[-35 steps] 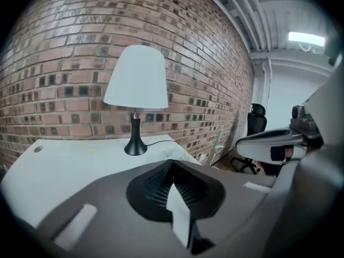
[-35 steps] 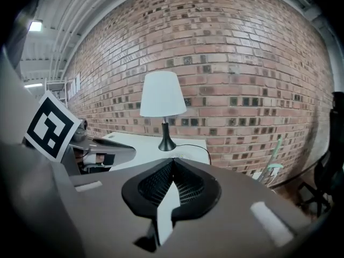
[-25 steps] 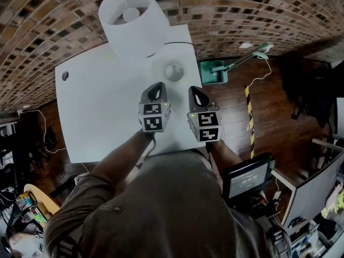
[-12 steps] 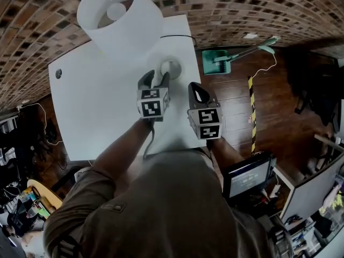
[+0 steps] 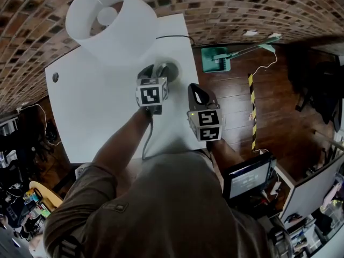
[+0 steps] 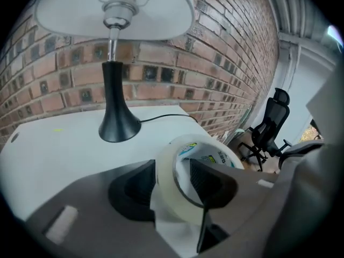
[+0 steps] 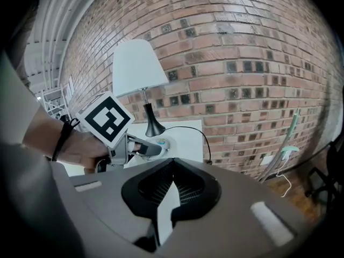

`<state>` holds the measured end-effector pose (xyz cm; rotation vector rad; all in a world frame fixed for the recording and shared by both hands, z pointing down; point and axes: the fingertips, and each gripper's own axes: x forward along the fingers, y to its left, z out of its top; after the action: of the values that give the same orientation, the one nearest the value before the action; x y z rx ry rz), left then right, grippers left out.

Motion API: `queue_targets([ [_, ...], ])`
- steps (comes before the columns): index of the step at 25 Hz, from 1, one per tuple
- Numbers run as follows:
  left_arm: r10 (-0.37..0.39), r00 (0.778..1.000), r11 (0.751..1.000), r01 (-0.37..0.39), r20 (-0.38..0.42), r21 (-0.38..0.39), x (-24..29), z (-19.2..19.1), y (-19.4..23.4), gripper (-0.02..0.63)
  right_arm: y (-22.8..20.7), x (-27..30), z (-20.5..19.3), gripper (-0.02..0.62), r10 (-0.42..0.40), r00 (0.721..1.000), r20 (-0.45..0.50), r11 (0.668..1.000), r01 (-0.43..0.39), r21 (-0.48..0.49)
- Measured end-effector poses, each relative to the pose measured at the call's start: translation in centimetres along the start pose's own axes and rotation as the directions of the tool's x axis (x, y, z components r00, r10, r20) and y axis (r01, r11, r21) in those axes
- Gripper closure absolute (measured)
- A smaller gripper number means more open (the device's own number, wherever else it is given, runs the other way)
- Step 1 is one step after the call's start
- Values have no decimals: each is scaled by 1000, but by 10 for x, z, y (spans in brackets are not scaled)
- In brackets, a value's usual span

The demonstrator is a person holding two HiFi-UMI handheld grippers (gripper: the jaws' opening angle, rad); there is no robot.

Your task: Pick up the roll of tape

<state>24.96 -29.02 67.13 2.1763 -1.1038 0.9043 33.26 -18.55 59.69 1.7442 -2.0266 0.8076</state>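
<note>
Risk first: the left tongs (image 5: 155, 72) straddle only one wall of the roll of tape (image 6: 164, 187), and that wall looks smooth and curved. If the jaws close with just their tips on it, I judge the roll may pivot or squirt out as it lifts. A push from the jaw inside the core could also slide the roll along the table (image 6: 48, 160) toward the edge, which lies near, off to the right of these tongs. The lamp (image 6: 115, 125) stands ahead of the jaws, apart from the roll. A lift carried forward could knock its base or catch its cable (image 6: 166, 115).

Left tongs: jaws wide, having just been opening — one jaw outside the roll, the other down in the core hole, the roll's wall between them. The pads do not appear to press on it, so nothing is gripped.

Right tongs (image 7: 172, 179): jaws drawn together, empty — held over the table to the right of the left tongs and short of the roll, touching nothing that I can see
</note>
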Motion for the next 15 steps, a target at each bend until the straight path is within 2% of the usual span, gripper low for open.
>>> queue_targets([
  [7,12,999,1000,-12,-50,-6,16,-9,6,420,-2,-1,-1,584,-5,1000,-2,1000,5,9],
  [15,11,998,1000,-10,-62,18,19,-9,10,459,-5,-5,-2,584,-19,1000,4,1000,19,9],
])
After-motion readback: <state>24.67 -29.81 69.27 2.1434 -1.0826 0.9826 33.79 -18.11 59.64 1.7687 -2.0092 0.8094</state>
